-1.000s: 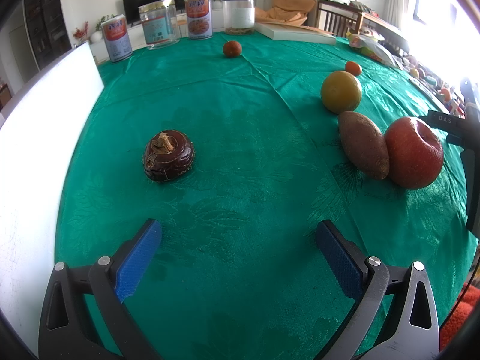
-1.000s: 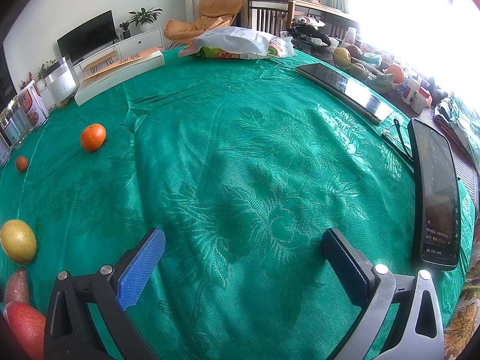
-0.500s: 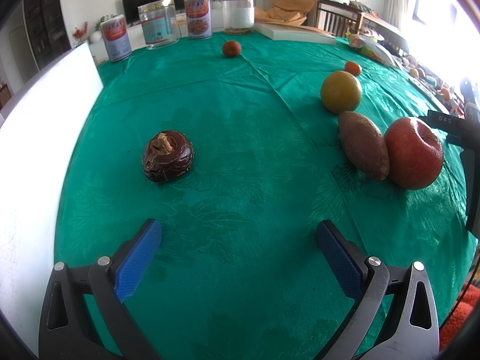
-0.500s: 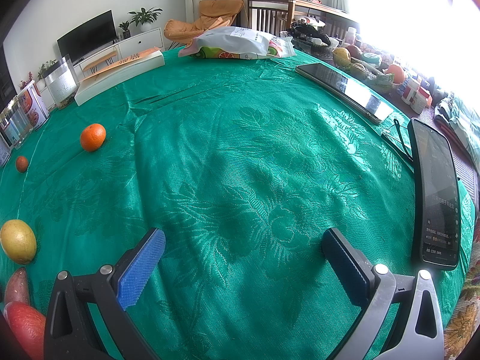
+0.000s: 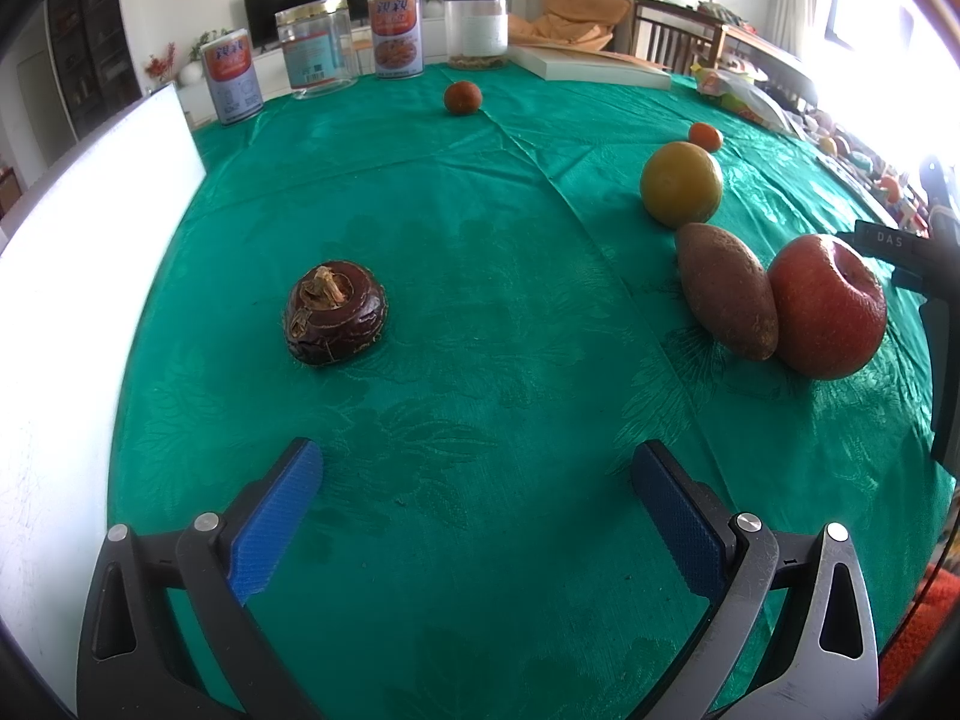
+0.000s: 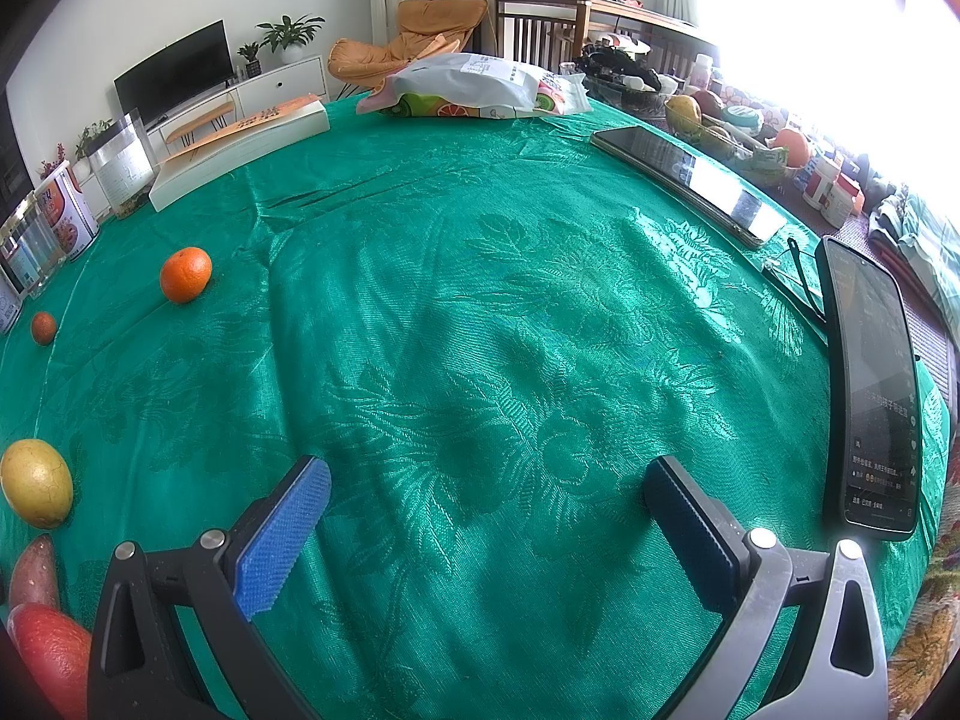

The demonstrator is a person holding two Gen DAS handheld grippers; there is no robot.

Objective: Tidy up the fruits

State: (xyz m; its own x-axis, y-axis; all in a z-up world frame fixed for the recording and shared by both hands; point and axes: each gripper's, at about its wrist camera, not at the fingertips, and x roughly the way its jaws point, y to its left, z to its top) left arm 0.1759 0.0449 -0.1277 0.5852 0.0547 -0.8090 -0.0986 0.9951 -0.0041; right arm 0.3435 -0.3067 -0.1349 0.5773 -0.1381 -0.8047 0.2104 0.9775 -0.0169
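Green-clothed table with scattered fruit, tins.

The letters "DAS" stand in white on a dark bar at three o'clock in the left view. Print on the cans and phone is too small to read.

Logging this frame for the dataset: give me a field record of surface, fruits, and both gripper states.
surface: green tablecloth
left hand-held gripper: open, empty, above the cloth
right hand-held gripper: open, empty
grouped fruits: red apple touching the brown oval fruit; yellow-green citrus just behind
loose fruits: dark round fruit, small orange, small reddish fruit
clutter: two phones
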